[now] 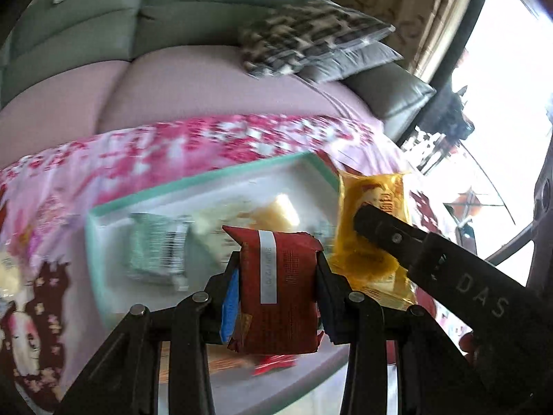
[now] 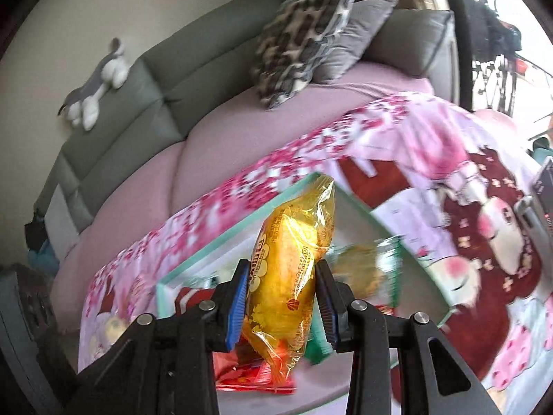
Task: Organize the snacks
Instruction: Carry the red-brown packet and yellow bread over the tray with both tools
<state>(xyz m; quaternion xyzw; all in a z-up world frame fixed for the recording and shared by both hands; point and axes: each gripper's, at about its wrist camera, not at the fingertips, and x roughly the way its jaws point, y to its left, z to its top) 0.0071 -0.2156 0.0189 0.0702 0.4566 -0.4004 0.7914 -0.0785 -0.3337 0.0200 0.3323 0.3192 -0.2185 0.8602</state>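
Observation:
My left gripper (image 1: 278,273) is shut on a dark red snack packet (image 1: 280,287) with a white date strip, held above a white tray with a mint-green rim (image 1: 193,181). To its right in the left wrist view, my right gripper (image 1: 366,221) clamps a yellow snack bag (image 1: 373,214). In the right wrist view the right gripper (image 2: 281,276) is shut on that yellow bag (image 2: 293,269), held upright over the tray (image 2: 235,233). Inside the tray lie a green packet (image 1: 157,252), a pale yellow packet (image 1: 273,212) and red wrappers (image 2: 242,373), all blurred.
The tray rests on a table under a pink flowered cloth (image 1: 172,145) with a cartoon print (image 2: 484,228). Behind stands a sofa with a pink seat cover (image 1: 172,79), patterned and grey cushions (image 2: 300,45) and a plush toy (image 2: 96,83). A bright window (image 1: 508,69) is at right.

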